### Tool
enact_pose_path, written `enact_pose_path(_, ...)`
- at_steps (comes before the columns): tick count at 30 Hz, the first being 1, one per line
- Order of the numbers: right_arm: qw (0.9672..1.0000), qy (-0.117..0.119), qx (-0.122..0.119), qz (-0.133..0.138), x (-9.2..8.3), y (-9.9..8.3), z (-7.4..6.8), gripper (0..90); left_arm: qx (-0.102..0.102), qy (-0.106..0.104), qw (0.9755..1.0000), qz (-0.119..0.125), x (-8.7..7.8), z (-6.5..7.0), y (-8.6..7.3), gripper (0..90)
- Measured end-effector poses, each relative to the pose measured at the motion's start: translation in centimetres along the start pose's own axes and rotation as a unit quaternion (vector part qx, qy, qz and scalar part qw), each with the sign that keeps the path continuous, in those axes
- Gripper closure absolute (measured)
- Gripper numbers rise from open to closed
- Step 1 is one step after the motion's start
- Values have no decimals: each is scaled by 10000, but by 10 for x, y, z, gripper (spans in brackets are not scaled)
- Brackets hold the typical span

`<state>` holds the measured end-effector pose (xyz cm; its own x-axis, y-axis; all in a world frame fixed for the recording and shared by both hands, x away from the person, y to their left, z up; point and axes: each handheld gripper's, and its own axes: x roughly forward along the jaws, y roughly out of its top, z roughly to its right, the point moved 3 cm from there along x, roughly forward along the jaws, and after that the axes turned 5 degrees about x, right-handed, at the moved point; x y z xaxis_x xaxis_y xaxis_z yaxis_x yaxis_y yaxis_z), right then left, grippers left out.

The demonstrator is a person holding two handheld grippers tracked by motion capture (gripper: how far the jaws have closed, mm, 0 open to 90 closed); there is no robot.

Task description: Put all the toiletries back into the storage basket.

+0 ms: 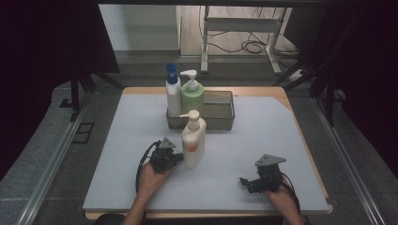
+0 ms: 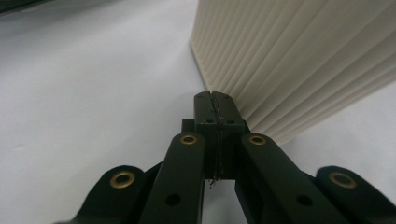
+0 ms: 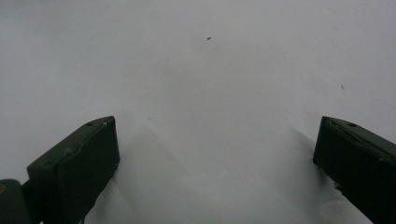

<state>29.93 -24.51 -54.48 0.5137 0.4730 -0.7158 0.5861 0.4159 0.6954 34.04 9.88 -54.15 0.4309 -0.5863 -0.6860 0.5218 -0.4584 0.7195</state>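
Left tool beside the cream bottle

Nearest, the right tool (image 1: 246, 183) rests released on the grey surface (image 1: 281, 136). The left tool (image 1: 177, 158), clenched on nothing, sits against the base of the upright cream pump bottle (image 1: 193, 140). Beyond, the basket (image 1: 220, 115) holds a blue-capped bottle (image 1: 172, 91) and a green bottle (image 1: 192, 93).

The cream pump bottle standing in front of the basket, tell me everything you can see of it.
The cream pump bottle is pale, plastic-looking, with a white pump head on top and an orange mark low on its front. It stands upright on the grey mat, apart from the basket. The left gripper, jaws shut and empty, sits right against its lower left side; its side shows fine vertical ribs close up.
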Motion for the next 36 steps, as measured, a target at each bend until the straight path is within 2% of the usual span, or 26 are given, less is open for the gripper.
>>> enact_pose_path(4,10000,0,-2,0,0,0,0,0,52,-48,10000,-20,1,6,1,890)
enact_pose_path(20,10000,5,-2,-1,0,0,0,0,502,-303,9982,-111,9,30,6,890)
enact_pose_path(36,10000,6,0,-1,0,0,0,0,655,-450,9967,-162,15,45,10,890)
